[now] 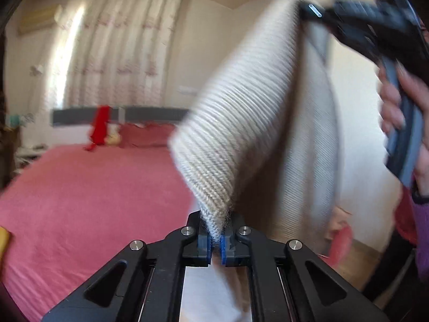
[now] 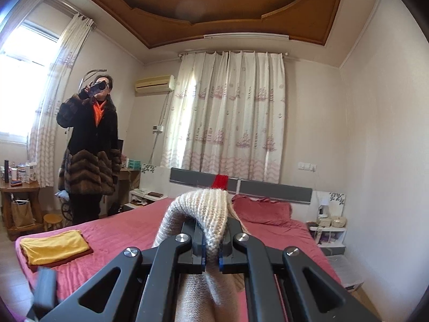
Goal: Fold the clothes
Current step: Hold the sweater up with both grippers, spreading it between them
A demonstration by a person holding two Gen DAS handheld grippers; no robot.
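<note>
Bedroom. One wide bed (image 2: 128, 230) under a pink-red quilted cover serves as the work surface; a grey padded headboard (image 2: 276, 189) runs behind it, with one pink pillow (image 2: 264, 210) at its foot and something red (image 2: 219, 181) hanging over its top edge. Two windows, each with pale patterned curtains (image 2: 230, 112); one white air conditioner (image 2: 154, 81) on the wall between them; brown wooden ceiling panel (image 2: 203, 2) overhead.

One person in a dark fur-trimmed coat (image 2: 89, 147) stands left of the bed, holding a phone up.

One pile of folded clothes (image 2: 55, 248) sits on the bed's near left corner, yellow on top, dark red beneath.

One cream ribbed knit garment (image 1: 241, 112) hangs in the air over the bed, strung between the two tools. Left gripper (image 1: 215, 241): jaws closed tight, blue pads pinching a lower corner of the knit. Right gripper (image 2: 211, 255): jaws closed on a bunched fold of the same garment, held higher; a hand (image 1: 402, 112) wraps its handle in the left wrist view.
</note>
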